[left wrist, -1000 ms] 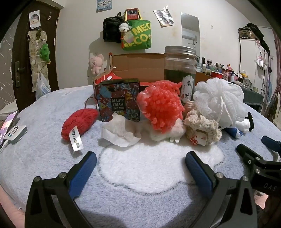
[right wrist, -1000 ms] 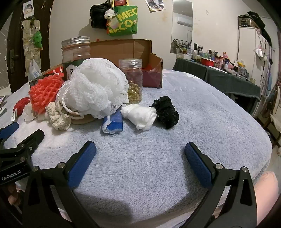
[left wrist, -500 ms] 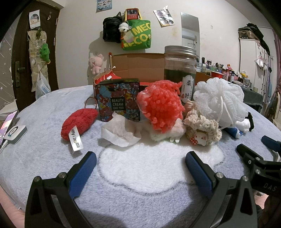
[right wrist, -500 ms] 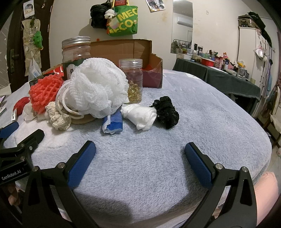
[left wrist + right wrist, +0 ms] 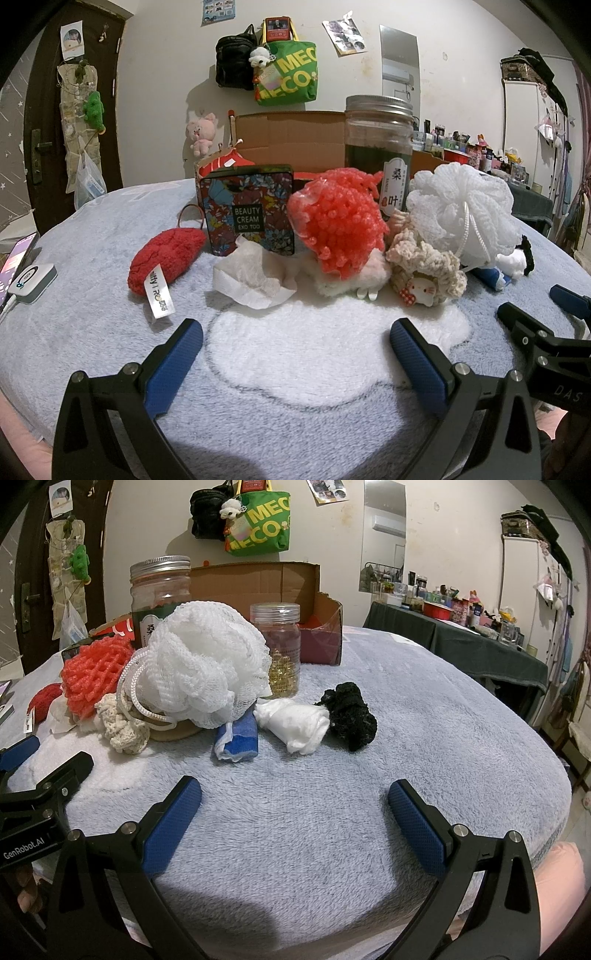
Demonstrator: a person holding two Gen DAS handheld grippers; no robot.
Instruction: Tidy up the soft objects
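Soft objects lie in a heap on a grey fleece blanket (image 5: 92, 332): a red knit pouch (image 5: 164, 256), a crumpled white tissue (image 5: 255, 277), a red foam net (image 5: 338, 230), a beige crochet piece (image 5: 424, 267) and a white mesh bath pouf (image 5: 461, 206). The right wrist view shows the pouf (image 5: 207, 664), a blue-white cloth (image 5: 238, 736), a white wad (image 5: 295, 722) and a black scrunchie (image 5: 351, 714). My left gripper (image 5: 295, 356) is open and empty, short of the heap. My right gripper (image 5: 293, 808) is open and empty, in front of the cloth and wad.
A floral "Beauty Cream" tin (image 5: 249, 208), a tall dark jar (image 5: 378, 147), a small jar of gold beads (image 5: 280, 650) and an open cardboard box (image 5: 266, 590) stand behind the heap. A phone and white device (image 5: 31, 278) lie far left. The blanket's edge drops off at right (image 5: 554, 775).
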